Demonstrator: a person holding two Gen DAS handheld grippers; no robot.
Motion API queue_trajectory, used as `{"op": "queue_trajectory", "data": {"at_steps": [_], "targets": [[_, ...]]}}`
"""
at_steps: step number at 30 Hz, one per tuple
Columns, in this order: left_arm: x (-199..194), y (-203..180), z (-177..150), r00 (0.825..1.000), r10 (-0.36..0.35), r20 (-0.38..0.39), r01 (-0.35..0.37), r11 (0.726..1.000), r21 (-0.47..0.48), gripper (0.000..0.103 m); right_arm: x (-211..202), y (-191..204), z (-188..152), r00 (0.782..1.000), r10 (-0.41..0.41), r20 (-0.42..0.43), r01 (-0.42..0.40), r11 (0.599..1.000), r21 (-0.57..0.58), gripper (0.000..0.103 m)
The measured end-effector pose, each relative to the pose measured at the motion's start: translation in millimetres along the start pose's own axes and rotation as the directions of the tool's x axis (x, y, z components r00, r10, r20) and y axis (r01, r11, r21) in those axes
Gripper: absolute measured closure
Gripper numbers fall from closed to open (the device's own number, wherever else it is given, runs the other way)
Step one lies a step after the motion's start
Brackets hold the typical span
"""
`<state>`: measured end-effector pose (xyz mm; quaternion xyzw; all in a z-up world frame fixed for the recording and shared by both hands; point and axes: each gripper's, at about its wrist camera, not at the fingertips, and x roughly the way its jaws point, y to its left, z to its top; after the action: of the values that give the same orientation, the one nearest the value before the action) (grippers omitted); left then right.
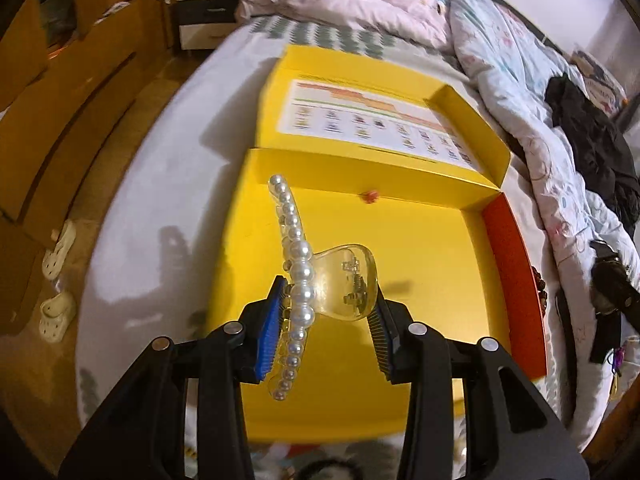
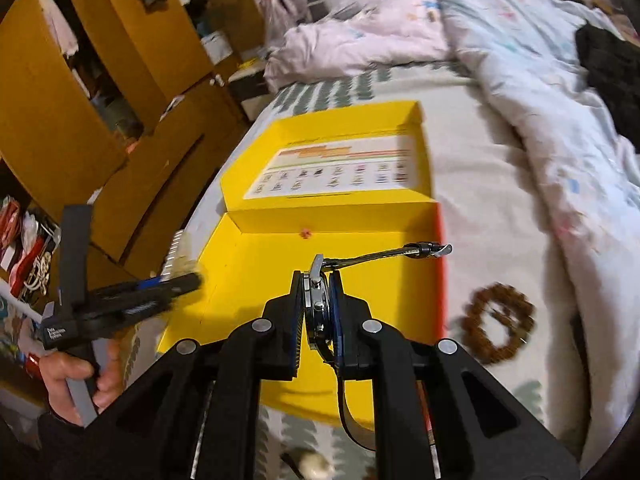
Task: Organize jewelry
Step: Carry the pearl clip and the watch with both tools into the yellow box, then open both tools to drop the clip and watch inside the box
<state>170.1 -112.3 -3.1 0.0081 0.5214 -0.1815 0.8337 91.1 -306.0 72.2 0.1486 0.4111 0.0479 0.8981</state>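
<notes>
Yellow box [image 1: 420, 264] lies open on the bed [image 1: 160, 208], lid [image 1: 360, 92] folded flat behind it, printed chart sheet [image 1: 376, 120] on the lid's inner face. Box is shallow cardboard, matte yellow floor, orange right wall [image 1: 516, 276]. The only thing in it is one small orange bead-like item [image 1: 370, 196] against the back wall; too small to identify.

Left gripper [image 1: 328, 320]: jaws partly open, clamped on a hair claw clip [image 1: 320, 280], held above the box floor. Clip is clear yellowish plastic with a curved row of round pearls along its spine, metal spring visible through the body. Its lower end is partly hidden behind the left blue pad [image 1: 268, 332].

Right gripper [image 2: 316, 312]: jaws nearly closed, pinching a wristwatch [image 2: 316, 300] edge-on by its metal case, above the box's front half. One strap [image 2: 384, 256] sticks out toward the orange wall, buckle at the tip; the other dark strap [image 2: 348, 408] hangs below the jaws, its end cut off.

Brown beaded bracelet [image 2: 498, 324] lies on the bed right of the box, blurred. In the right wrist view the left gripper, held by a hand [image 2: 76, 376], is motion-blurred at the box's left edge.
</notes>
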Motion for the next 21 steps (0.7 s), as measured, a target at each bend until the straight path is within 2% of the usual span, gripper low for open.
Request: {"op": "queue_trajectory", "data": {"at_steps": [7,13,21], "targets": [[46.6,-15.0,21.3,0.998,0.017,-0.059,-0.016,1.0,0.016,0.063,72.2,1.4,19.0,0.996,0.02,-0.091,-0.021,1.0,-0.015,0.09],[81.6,-15.6,32.6,0.993,0.027,-0.114,-0.027,1.0,0.002,0.063,128.7,-4.7,22.5,0.986,-0.007,-0.167,0.002,1.0,-0.028,0.09],[106.8,-13.6,36.7,0.987,0.021,-0.159,-0.024,1.0,-0.016,0.063,170.5,-12.5,16.2,0.971,-0.054,-0.233,0.047,0.998,-0.036,0.09]]}}
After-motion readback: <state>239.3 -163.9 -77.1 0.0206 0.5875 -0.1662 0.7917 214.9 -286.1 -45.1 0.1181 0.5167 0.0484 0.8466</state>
